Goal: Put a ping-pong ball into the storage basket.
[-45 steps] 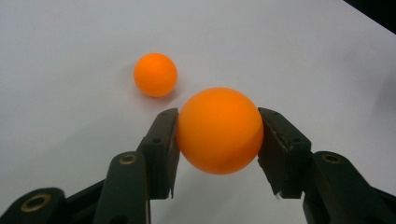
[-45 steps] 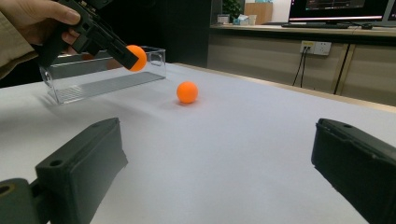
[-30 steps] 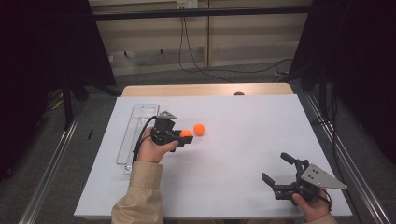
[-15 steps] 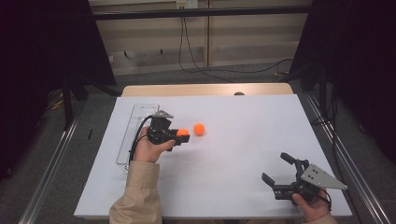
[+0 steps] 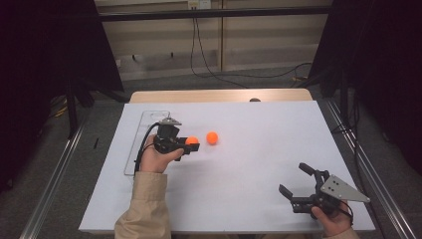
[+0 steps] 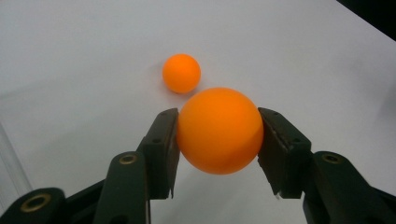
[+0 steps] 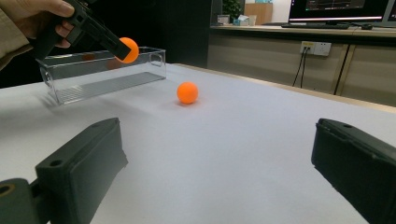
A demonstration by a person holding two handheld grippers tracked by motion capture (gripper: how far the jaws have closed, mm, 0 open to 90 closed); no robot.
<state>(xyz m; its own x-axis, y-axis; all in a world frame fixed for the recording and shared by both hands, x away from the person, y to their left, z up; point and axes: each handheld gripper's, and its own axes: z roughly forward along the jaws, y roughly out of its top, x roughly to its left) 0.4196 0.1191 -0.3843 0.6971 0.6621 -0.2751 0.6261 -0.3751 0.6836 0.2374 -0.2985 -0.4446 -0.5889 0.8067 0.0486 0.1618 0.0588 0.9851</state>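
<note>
Since a second ago the left gripper has carried its ball a little toward the tray at 9 o'clock, so the gap to the second ball has widened; the right gripper has stayed put. The held ball is plain, smooth, matte orange, a round sphere with no long axis and no facing. It sits squarely between the left gripper's pads, clamped on both sides, lifted above the white tabletop. The second ball rests on the tabletop at 3 o'clock of the held one, apart from it. The right gripper, at 5 o'clock, stands wide open and holds nothing.
</note>
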